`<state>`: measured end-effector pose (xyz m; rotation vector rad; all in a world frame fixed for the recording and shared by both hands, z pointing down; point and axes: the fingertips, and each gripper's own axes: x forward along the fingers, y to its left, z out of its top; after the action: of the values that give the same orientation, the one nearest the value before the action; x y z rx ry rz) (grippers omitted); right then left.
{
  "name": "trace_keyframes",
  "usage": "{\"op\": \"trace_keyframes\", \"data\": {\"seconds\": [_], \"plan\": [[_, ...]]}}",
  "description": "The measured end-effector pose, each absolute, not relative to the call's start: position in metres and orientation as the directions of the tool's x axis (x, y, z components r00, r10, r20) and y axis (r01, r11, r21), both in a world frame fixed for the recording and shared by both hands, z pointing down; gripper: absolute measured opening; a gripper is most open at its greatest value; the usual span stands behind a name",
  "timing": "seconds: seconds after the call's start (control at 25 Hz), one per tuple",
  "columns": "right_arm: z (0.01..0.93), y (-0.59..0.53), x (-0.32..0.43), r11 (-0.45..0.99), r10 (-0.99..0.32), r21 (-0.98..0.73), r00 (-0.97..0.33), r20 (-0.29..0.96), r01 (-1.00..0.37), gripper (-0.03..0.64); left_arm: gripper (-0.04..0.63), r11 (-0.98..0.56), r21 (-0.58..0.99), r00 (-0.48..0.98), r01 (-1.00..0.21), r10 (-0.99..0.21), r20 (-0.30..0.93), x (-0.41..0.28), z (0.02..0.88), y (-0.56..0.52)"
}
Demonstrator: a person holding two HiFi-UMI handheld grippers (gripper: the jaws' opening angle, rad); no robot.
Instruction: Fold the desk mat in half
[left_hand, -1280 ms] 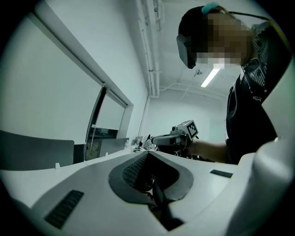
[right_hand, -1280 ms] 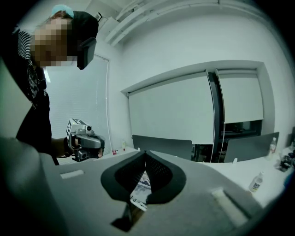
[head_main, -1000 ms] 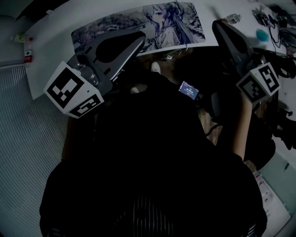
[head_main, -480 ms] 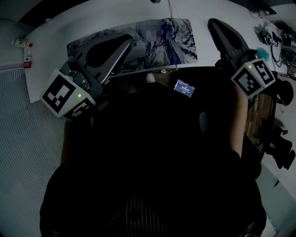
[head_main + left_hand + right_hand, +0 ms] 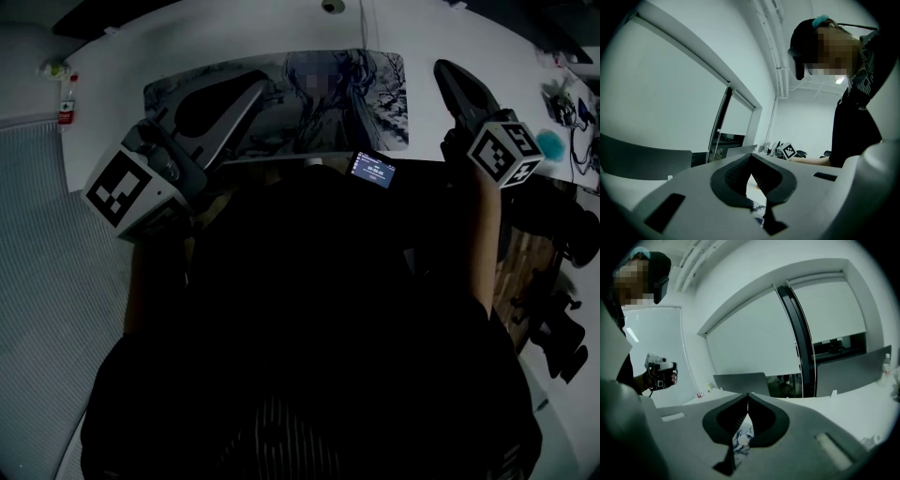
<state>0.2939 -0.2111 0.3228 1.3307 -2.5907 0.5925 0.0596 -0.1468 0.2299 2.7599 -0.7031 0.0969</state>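
Mat first: the desk mat [image 5: 366, 103] lies flat and unfolded at my twelve o'clock, printed side up on the white bench [image 5: 187, 42], with its long near edge close to the bench edge in front of me.

Left tool [image 5: 261, 87] is out at my eleven o'clock, reaching over the left part of the mat. Its own view shows the two tips meeting, jaws narrow, nothing pinched between them, and a sliver of print through the gap lower down. Whether it touches the mat I can't tell.

Right tool [image 5: 441, 66] sits at my one o'clock, tips just beside the mat's right short edge, over bare bench. Jaws are pressed together at the tips and empty, and the mat's drawing peeks through the opening behind them.

Small lit screen [image 5: 372, 170] shows close in at twelve o'clock, against the mat's near edge. Small bottle [image 5: 67, 98] stands far off at ten o'clock, near the bench's left end, well apart from the mat.
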Motion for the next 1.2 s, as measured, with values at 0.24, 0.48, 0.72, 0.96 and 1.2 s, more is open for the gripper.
{"op": "trace_keyframes", "data": {"seconds": [0.24, 0.48, 0.72, 0.96, 1.2], "plan": [[0.392, -0.219, 0.320, 0.451, -0.716, -0.347, -0.565, 0.410, -0.823, 0.019, 0.008, -0.802, 0.281, 0.850, -0.527, -0.498, 0.171, 0.058, 0.232, -0.152], [0.452, -0.223, 0.339, 0.375, -0.677, -0.407, -0.546, 0.493, -0.833, 0.061, 0.008, -0.781, 0.307, 0.839, -0.543, -0.503, 0.206, 0.063, 0.231, -0.156], [0.544, -0.213, 0.357, 0.279, -0.584, -0.489, -0.550, 0.597, -0.826, 0.080, 0.008, -0.749, 0.327, 0.817, -0.576, -0.523, 0.241, 0.061, 0.239, -0.163], [0.625, -0.191, 0.368, 0.210, -0.478, -0.426, -0.472, 0.741, -0.880, 0.169, 0.008, -0.712, 0.336, 0.787, -0.616, -0.548, 0.282, 0.053, 0.253, -0.167], [0.660, -0.178, 0.361, 0.273, -0.410, -0.272, -0.368, 0.835, -0.923, 0.268, 0.008, -0.681, 0.342, 0.762, -0.647, -0.566, 0.315, 0.043, 0.265, -0.166]]}}
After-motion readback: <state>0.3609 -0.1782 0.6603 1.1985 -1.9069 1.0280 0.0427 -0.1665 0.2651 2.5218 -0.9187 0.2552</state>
